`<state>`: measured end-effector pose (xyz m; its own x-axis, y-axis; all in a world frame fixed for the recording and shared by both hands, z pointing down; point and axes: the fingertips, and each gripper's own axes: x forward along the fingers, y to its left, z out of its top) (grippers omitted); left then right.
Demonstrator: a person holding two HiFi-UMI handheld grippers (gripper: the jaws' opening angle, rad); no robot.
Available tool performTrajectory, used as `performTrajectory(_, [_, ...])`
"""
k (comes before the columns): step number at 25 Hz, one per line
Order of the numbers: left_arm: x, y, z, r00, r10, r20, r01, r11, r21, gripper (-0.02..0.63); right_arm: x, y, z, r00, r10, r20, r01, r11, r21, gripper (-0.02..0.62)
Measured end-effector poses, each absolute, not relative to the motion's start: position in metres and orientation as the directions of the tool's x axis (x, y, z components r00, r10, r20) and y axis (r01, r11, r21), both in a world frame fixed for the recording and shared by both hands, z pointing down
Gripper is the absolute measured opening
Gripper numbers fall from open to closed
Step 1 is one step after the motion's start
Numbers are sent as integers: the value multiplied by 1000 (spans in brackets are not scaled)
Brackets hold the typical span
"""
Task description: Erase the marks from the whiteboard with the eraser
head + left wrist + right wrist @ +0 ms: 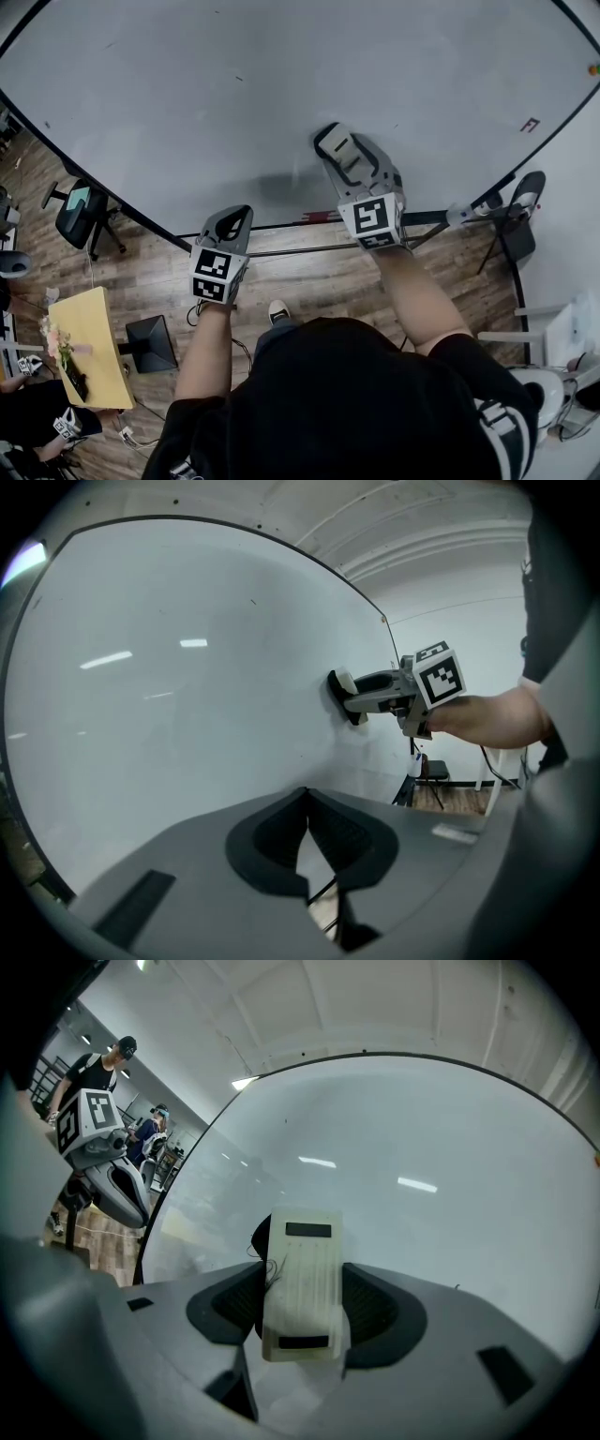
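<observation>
Right gripper view: jaws clamped on the eraser (300, 1283), pale plastic back facing the camera, dark felt side flat against the whiteboard (441, 1194). Head view: right gripper (335, 142) is on the lower middle of the board, eraser mostly hidden behind it. Left gripper (235, 217) sits lower and to the left, at the board's bottom edge, well apart from the right one. Left gripper view: jaw tips meet, nothing between them. Board looks mostly clean; small dark speck near the right edge, can't tell what it is. Office chair (80, 211) and yellow table (94, 347) on the wood floor (309, 277) below.
</observation>
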<state>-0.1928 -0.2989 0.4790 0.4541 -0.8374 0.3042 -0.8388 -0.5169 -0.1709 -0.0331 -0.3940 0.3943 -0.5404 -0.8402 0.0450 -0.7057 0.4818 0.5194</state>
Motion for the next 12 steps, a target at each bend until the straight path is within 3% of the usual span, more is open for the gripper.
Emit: performTrajectory(12, [-190, -297, 474, 460, -836, 299, -832, -523, -183, 11, -18, -394, 395, -484, -873, 60, -672, 415, 614, 247])
